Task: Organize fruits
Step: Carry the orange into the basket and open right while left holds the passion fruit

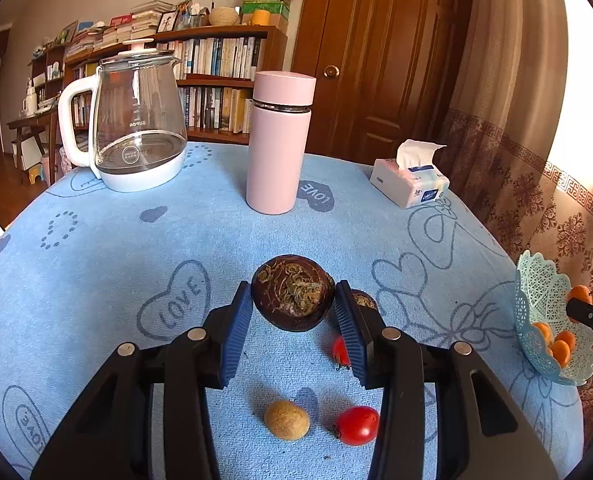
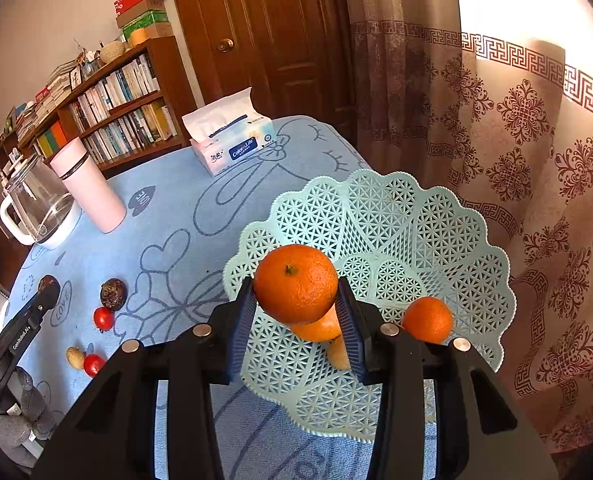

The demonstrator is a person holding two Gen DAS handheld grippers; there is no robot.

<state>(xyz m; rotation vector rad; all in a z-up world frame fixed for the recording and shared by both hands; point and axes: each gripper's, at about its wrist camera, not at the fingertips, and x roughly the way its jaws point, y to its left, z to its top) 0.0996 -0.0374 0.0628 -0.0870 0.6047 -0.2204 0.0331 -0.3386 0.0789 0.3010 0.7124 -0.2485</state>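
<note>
The left gripper [image 1: 294, 322] has its fingers clamped on a dark brown round water chestnut [image 1: 293, 293], above the blue LOVE-printed cloth surface [image 1: 136, 240]. The right gripper [image 2: 296, 320] has its fingers clamped on a round orange mandarin [image 2: 295, 283] over the pale green lattice plastic basket [image 2: 436, 232] near the surface's 3 o'clock edge. The glass kettle [image 1: 136, 120] reads SUPOR; the tissue pack [image 2: 232, 140] reads ColorLife.

A second dark fruit [image 1: 363, 300] sits half-hidden behind the left tongs [image 1: 294, 312].
</note>
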